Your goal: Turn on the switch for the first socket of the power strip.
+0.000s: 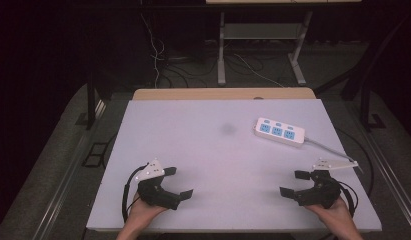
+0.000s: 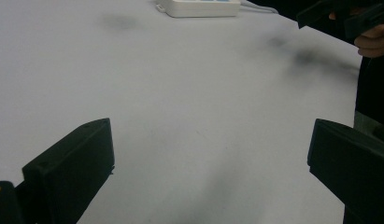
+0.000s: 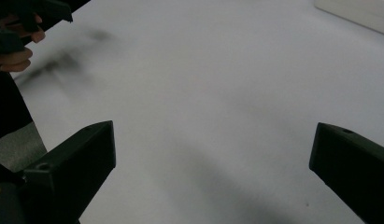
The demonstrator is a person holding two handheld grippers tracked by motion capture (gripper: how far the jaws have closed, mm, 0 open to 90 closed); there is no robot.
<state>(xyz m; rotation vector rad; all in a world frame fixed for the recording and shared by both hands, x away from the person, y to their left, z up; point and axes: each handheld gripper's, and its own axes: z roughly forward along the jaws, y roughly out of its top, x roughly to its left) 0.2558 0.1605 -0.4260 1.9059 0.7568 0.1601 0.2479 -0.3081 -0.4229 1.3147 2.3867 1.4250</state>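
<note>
Currently both tools rest low at the near edge of the bench (image 1: 218,150), jaws spread wide and empty. The left tool (image 1: 179,182) sits at about 7 o'clock on the bench, the right tool (image 1: 294,183) at about 5 o'clock, well apart from each other. The power strip (image 1: 280,131) lies flat toward 2 o'clock, well clear of both tools, its cable (image 1: 328,146) trailing off toward the right edge.

Procedure, as judged from this layout: the right tool is nearer the strip and is likely the one to approach. Keep the jaws wide, align them across the strip's narrow width, and descend squarely so both pads meet the long sides together. Avoid the cable end, since a snagged cord could drag the body.

Materials: the strip is a white, smooth, rigid plastic bar with rounded corners and three blue socket faces. The bench surface is matte, pale and flat, with a faint grey smudge (image 1: 227,129) near centre.
</note>
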